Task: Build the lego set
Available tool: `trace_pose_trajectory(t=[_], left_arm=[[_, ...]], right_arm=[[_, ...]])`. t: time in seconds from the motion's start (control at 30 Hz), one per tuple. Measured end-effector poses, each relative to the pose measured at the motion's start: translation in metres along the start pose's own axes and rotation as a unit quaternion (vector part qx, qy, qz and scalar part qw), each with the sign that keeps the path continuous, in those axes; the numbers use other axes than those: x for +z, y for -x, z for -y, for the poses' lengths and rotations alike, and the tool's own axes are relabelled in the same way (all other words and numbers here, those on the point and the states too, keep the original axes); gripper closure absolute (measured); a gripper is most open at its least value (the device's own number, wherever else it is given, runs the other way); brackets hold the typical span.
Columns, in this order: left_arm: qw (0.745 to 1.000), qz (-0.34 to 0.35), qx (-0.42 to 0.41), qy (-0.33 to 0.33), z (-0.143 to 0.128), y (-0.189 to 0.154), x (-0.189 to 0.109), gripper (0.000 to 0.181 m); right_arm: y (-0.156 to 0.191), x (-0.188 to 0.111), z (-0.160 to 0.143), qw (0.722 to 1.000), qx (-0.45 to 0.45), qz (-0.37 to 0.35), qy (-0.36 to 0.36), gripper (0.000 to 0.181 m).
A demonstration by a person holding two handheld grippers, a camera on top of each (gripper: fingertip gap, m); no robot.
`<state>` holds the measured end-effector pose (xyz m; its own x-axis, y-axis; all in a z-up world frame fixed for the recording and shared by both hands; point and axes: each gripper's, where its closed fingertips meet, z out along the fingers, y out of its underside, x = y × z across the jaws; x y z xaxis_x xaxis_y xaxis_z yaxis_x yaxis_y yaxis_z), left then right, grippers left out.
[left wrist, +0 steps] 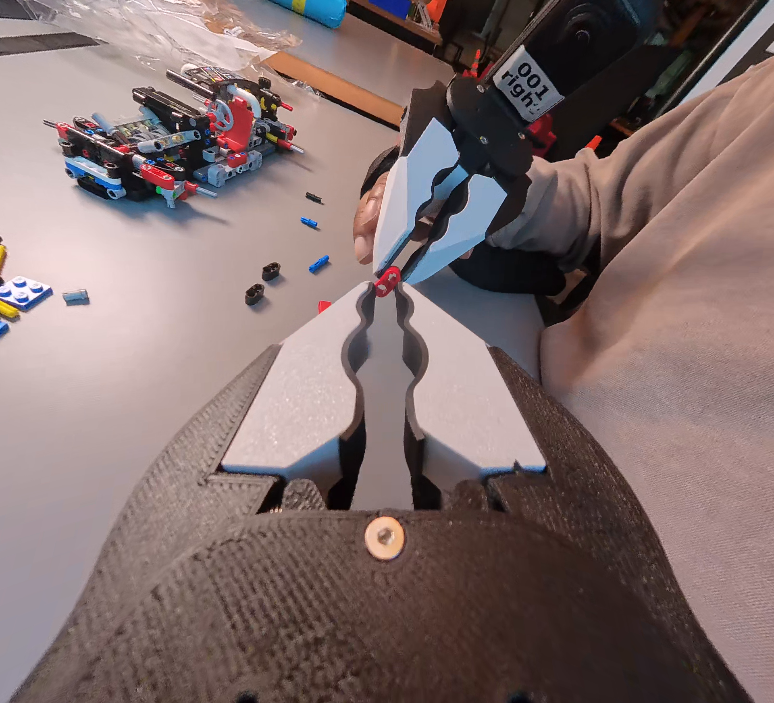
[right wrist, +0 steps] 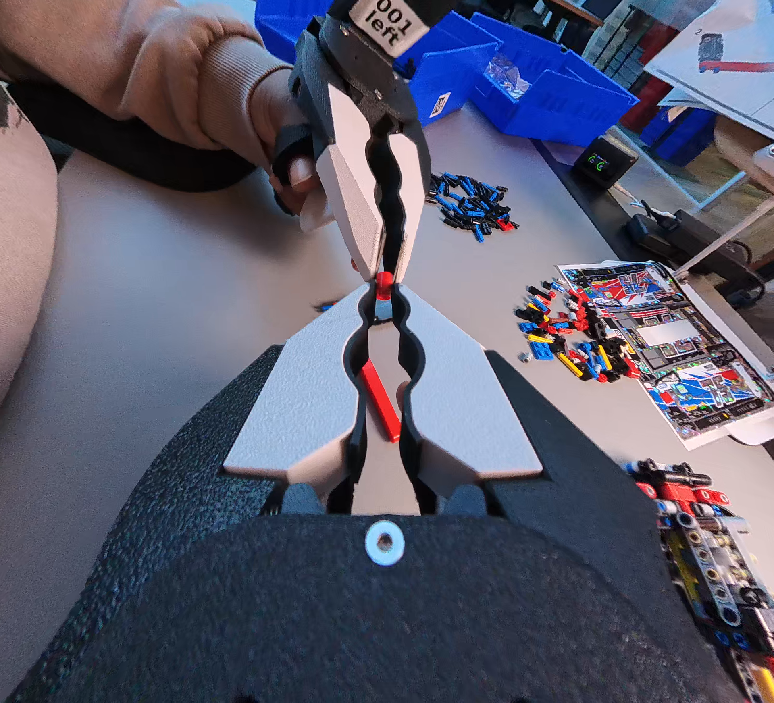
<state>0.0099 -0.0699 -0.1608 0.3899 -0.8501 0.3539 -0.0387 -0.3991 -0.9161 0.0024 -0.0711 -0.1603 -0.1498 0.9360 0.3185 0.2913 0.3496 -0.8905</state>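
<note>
Left gripper (left wrist: 384, 284): held low over the grey tabletop (left wrist: 125, 389), fingers drawn nearly together; their tips meet a small red connector piece (left wrist: 387, 281) from below, and the right wrist view shows those tips closed on the red part.
Right gripper (right wrist: 383, 289): tip to tip with the left one, fingers narrowed to a slim gap and pinching the same small red piece (right wrist: 384, 285) at its other end, with a short grey stub just behind it.
Red piece: suspended between both pairs of fingertips, above the tabletop, clear of the surface.
Red bar (right wrist: 380, 404): long flat element lying on the tabletop beneath the right gripper, seen through the gap between its fingers.
Partly built car chassis (left wrist: 167, 138): black, red, grey and blue; stands on the tabletop well apart from the grippers, to the left in the left wrist view.
Loose parts: two black connectors (left wrist: 263, 283) and several blue pins (left wrist: 318, 264) lie between chassis and grippers; a heap of blue and black pins (right wrist: 471, 205) and a mixed pile (right wrist: 574, 331) rest beside a sticker sheet (right wrist: 678, 352).
Blue bins (right wrist: 544, 92): ranged along the far edge of the tabletop.
Clear plastic bags (left wrist: 125, 13): crumpled behind the chassis.
Hands: a sleeved hand (right wrist: 289, 147) grips each tool.
</note>
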Motion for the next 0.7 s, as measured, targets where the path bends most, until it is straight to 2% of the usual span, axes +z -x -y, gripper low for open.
trace_pose_trajectory(t=[0.2, 0.33, 0.53, 0.6, 0.7], left_arm=[[0.997, -0.043, -0.061, -0.031, 0.006, -0.006, -0.001, 0.174], [0.988, -0.097, -0.106, -0.054, 0.013, -0.016, -0.003, 0.165], [0.980, -0.121, -0.146, -0.060, 0.014, -0.018, -0.002, 0.163], [0.982, -0.112, -0.139, -0.061, 0.014, -0.015, -0.002, 0.169], [0.993, -0.080, -0.074, -0.050, 0.012, -0.014, -0.003, 0.170]], right_arm=[[-0.001, -0.004, 0.009, 1.000, 0.008, 0.000, -0.028, 0.177], [0.001, -0.007, 0.017, 0.999, -0.003, 0.000, -0.053, 0.177], [0.002, -0.006, 0.020, 0.997, -0.059, -0.022, -0.044, 0.177], [0.003, -0.005, 0.018, 0.997, -0.071, -0.020, -0.032, 0.177], [0.004, -0.004, 0.013, 0.999, -0.017, 0.000, -0.027, 0.177]])
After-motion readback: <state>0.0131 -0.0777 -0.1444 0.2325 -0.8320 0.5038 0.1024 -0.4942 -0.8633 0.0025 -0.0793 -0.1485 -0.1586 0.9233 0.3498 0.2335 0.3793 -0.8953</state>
